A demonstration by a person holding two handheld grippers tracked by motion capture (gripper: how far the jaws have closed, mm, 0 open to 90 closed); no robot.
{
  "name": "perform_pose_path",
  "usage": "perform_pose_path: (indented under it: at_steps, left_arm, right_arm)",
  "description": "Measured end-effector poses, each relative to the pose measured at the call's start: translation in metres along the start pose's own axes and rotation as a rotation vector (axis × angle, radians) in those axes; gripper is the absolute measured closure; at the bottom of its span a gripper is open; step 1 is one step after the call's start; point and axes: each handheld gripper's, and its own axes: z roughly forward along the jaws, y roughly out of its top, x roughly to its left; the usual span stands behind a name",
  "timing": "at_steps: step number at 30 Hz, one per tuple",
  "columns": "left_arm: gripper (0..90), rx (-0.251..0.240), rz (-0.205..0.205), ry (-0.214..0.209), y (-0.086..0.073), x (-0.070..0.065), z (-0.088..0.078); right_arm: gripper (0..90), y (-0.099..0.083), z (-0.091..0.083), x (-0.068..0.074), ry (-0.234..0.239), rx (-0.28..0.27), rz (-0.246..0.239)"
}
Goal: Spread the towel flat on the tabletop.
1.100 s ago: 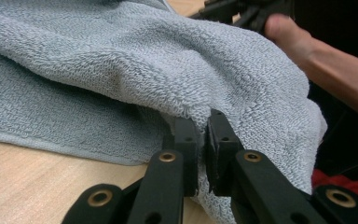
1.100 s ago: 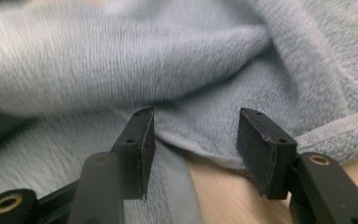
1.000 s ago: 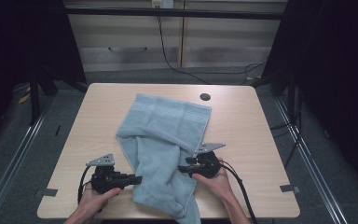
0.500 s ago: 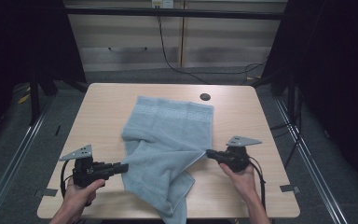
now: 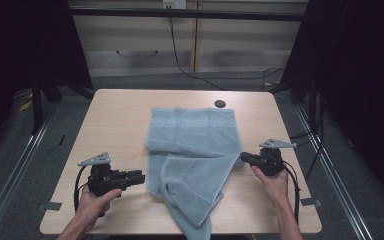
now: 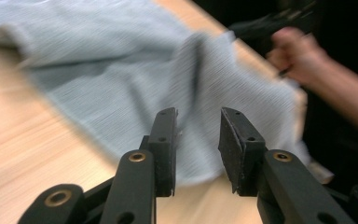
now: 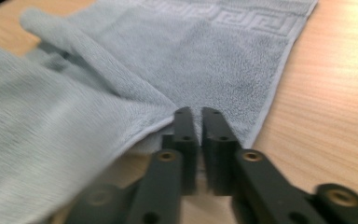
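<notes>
— Two grippers on the worktop [image 5: 120, 115], one thing between them: where does the towel [image 5: 192, 145] lie?

— Roughly in the middle of the worktop. Its far part lies flat, with a woven key-pattern band along the far edge. Its near part is folded over in a loose diagonal flap, and one corner hangs over the near edge of the worktop.

— And the left gripper [image 5: 139, 176]?

— It sits near the left edge of the towel, pointing at it, held in the person's left hand [image 5: 94, 202]. In the left gripper view its jaws have just been opening, and they stand apart with nothing between them. The cloth lies beyond the tips, so this gripper is released.

— What about the right gripper [image 5: 244, 157]?

— It is at the right side of the towel, just where the flap's corner ends, in the person's right hand [image 5: 275, 180]. In the right gripper view [image 7: 196, 114] the jaws are nearly together with a thin slit between them. They have just been opening a little. The edge of the flap meets the tips, but I cannot tell whether any cloth is pinched there.

— Anything else on the worktop?

— A small dark round cap [image 5: 220, 103] sits just beyond the far right corner of the towel.
</notes>
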Motion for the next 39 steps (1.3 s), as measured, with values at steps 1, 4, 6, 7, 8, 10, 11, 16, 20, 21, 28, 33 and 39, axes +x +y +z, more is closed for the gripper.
perform_pose_path:
  at_steps: [1,4,6,7,8,10,11,16,20,21,28,33,39]
  left_arm:
    - [67.7,0.008,-0.002,0.009,-0.003,0.003,0.000]
    - [69.0,0.054,-0.007,0.019,-0.010,0.003,0.006]
    - [69.2,0.070,0.014,-0.031,-0.015,-0.007,0.011]
    - [69.1,0.075,0.021,-0.052,-0.018,-0.013,0.014]
    - [67.5,0.089,0.048,-0.059,-0.019,-0.020,0.017]
    - [62.7,0.103,0.077,-0.064,-0.022,-0.031,0.024]
    - [60.1,0.109,0.090,-0.056,-0.023,-0.032,0.028]
    - [54.3,0.146,0.089,-0.073,-0.021,-0.035,0.055]
    - [48.8,0.152,0.079,-0.071,-0.020,-0.035,0.066]
    - [48.4,0.149,0.073,-0.071,-0.019,-0.035,0.068]
    - [42.4,0.148,0.076,-0.047,-0.016,-0.039,0.075]
    - [37.0,0.166,0.090,-0.043,-0.017,-0.046,0.085]
    - [31.8,0.230,0.101,-0.020,-0.020,-0.050,0.108]
  right_arm:
    - [77.0,0.000,-0.004,0.001,-0.001,-0.018,0.012]
    - [70.6,0.002,-0.017,0.011,0.011,-0.060,0.007]
    - [69.1,0.001,-0.024,0.023,0.096,-0.088,0.018]
    - [69.1,-0.002,-0.023,0.031,0.156,-0.084,0.018]
    - [67.4,-0.005,-0.022,0.042,0.189,-0.058,-0.004]
    - [61.8,-0.015,-0.015,0.067,0.271,0.002,-0.052]
    - [59.7,-0.020,-0.013,0.078,0.297,0.020,-0.072]
    - [45.3,-0.034,0.001,0.118,0.413,0.096,-0.142]
    - [39.5,-0.032,0.014,0.129,0.460,0.096,-0.154]
    - [39.9,-0.031,0.018,0.132,0.453,0.110,-0.161]
    - [86.3,-0.023,0.018,0.125,0.393,0.062,-0.172]
    - [86.3,-0.003,-0.015,0.094,0.327,-0.086,-0.092]
    - [86.3,0.001,-0.019,0.057,0.207,-0.103,-0.035]
